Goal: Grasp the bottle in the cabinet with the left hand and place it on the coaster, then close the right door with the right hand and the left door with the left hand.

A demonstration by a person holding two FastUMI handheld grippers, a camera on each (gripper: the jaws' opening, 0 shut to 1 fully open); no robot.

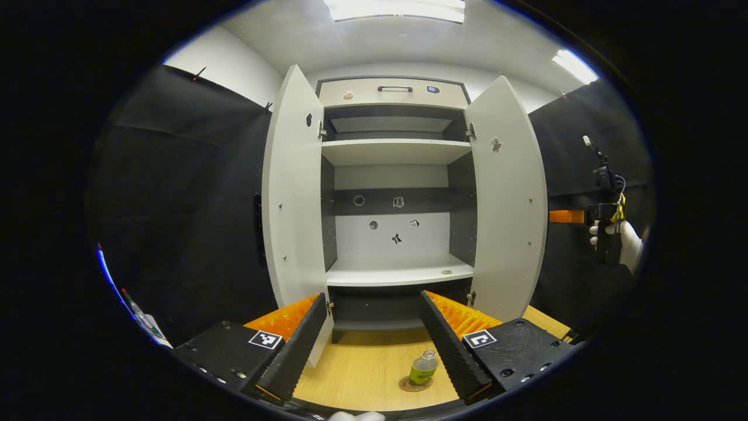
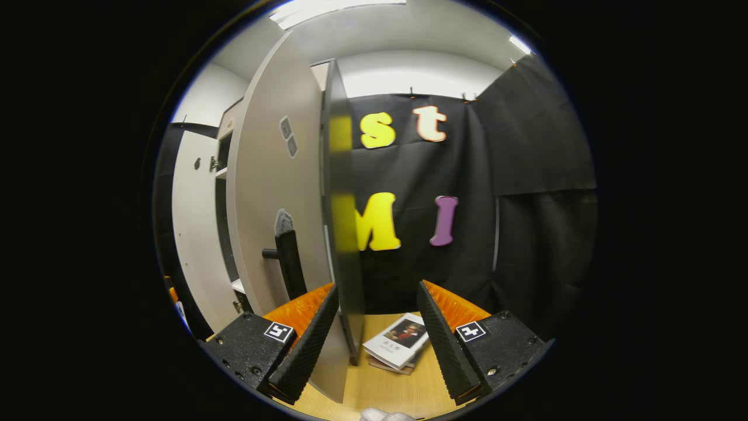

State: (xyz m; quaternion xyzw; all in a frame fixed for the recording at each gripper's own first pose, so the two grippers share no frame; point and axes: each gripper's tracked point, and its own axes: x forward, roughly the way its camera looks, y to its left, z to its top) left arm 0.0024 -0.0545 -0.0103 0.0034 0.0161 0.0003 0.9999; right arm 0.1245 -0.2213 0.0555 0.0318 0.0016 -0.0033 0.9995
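Observation:
A small clear bottle [image 1: 423,368] with a green label stands upright on a round coaster [image 1: 414,385] on the wooden table, in front of the white cabinet [image 1: 397,272]. Both doors are wide open: the left door [image 1: 292,199] and the right door [image 1: 508,199]. My left gripper [image 1: 371,296] is open, held above and behind the bottle, with nothing between its fingers. A gloved hand holds my right gripper [image 1: 561,217] just beyond the right door. In the right gripper view, the right gripper [image 2: 377,286] is open, and the right door's edge [image 2: 342,234] stands between its fingers, nearer the left one.
The cabinet shelves [image 1: 397,153] are bare. A black handle [image 2: 289,257] sticks out of the right door's face. Booklets [image 2: 397,345] lie on the table beyond the right door. The left door [image 2: 193,234] shows farther back. A pen-like object [image 1: 140,316] lies at far left.

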